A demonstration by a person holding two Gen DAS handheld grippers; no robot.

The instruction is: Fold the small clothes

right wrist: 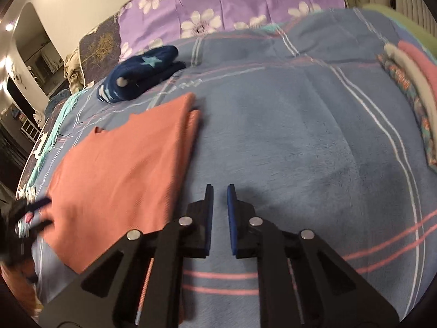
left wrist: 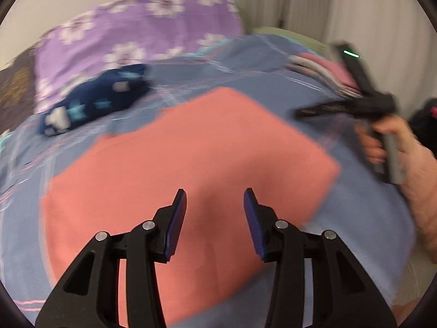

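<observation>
A salmon-pink garment [left wrist: 191, 150] lies folded flat on the blue checked blanket [left wrist: 245, 60]. My left gripper [left wrist: 214, 192] hovers over its near part, open, with nothing between the pads. In the right wrist view the same garment [right wrist: 123, 169] lies to the left, its folded edge running away from me. My right gripper [right wrist: 220, 187] is over bare blanket [right wrist: 300, 123] just right of that edge; its jaws stand a narrow gap apart and hold nothing. A hand [left wrist: 396, 142] carries the right gripper [left wrist: 355, 106] at the right. The left gripper [right wrist: 35, 210] shows blurred at the far left.
A navy garment with pale stars [right wrist: 139, 73] lies bunched behind the salmon one. A purple flowered pillow [right wrist: 232, 5] closes off the back. A stack of folded clothes [right wrist: 415, 82] sits at the right edge of the bed. A wall and a doorway lie to the left.
</observation>
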